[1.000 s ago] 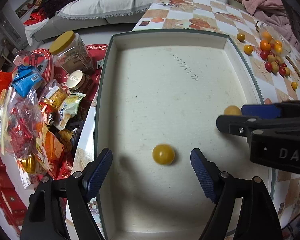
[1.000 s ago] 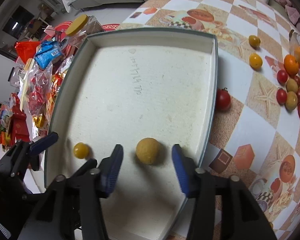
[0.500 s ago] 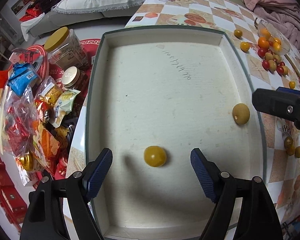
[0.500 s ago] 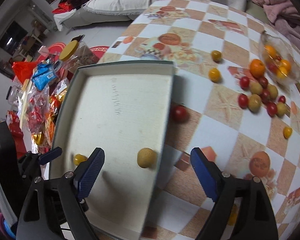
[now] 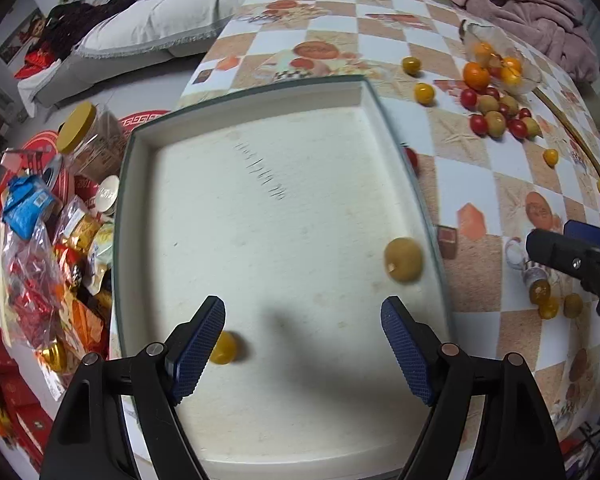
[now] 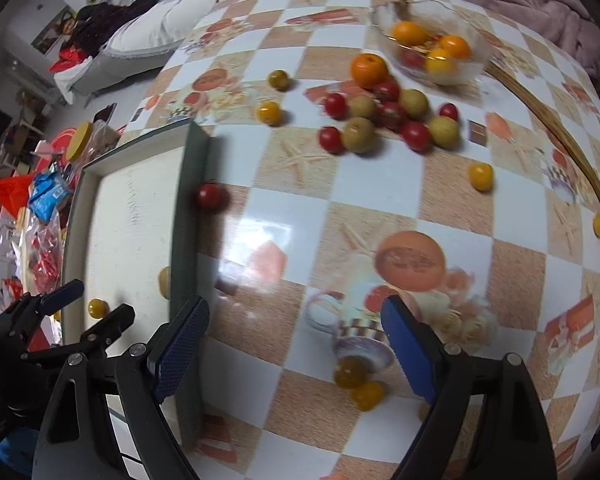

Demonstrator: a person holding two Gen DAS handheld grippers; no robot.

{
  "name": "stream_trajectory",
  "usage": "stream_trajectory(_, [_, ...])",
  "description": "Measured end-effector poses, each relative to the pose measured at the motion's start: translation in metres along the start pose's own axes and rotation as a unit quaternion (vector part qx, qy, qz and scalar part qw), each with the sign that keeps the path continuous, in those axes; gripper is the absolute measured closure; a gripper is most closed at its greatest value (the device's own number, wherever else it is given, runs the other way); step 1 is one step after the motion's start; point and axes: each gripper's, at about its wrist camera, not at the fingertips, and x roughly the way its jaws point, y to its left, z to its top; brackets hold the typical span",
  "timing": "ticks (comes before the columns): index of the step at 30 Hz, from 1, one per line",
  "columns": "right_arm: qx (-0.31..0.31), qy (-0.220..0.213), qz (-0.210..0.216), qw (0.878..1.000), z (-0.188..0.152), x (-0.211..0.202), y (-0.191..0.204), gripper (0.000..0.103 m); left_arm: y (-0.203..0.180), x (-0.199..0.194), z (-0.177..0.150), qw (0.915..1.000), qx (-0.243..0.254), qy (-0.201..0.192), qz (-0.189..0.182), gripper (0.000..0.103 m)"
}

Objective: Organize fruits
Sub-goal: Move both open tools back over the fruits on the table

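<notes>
The left gripper (image 5: 303, 344) is held wide open and empty over the near end of the tray (image 5: 129, 184). A small yellow tomato (image 5: 225, 347) lies on the tray floor just beside the left finger, not between the fingers. A larger tan fruit (image 5: 403, 260) sits near the tray's right wall.

The right gripper (image 6: 294, 338) is likewise spread wide with nothing in it, and is hung above the desk (image 6: 372, 184) to the right of the tray. Two small yellowish fruits (image 6: 358, 384) lie touching each other just ahead of it, roughly between the fingers. A red tomato (image 6: 210, 197) rests against the outside of the tray wall. Farther off, a cluster of red and tan fruits (image 6: 384, 120) is gathered near a glass bowl (image 6: 472, 66) with oranges in it.

The step in hand is judged to be the fetching of another loose fruit by the right gripper. It would best be centred over one fruit of the near pair (the two touch, so both could be nudged), lowered, and closed gently, since such fruit rolls and bruises easily.

Dark handwriting (image 5: 262, 172) is seen on the tray floor, but it is too blurred to be read. No label on the snack packets (image 5: 32, 240) beside the tray can be made out.
</notes>
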Motion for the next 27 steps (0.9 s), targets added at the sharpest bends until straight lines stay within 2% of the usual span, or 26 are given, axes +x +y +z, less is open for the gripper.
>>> stream_trajectory(15, [0.101,-0.004,-0.036,0.994,-0.025,-0.015,-0.104,0.013,-0.089,-0.014,0.041,0.9962,0.069,-0.037,-0.037,0.021])
stream_trajectory(22, [0.108,-0.015,-0.047,0.993,-0.011,-0.016,-0.138,0.013,-0.119,0.004,0.069,0.9959,0.068,-0.041,-0.042,0.021])
stream_trajectory(27, [0.101,-0.026,-0.047,0.993,0.011,-0.012,-0.148,0.013,-0.133,0.023,0.091,0.9955,0.072,-0.055,-0.025,0.021])
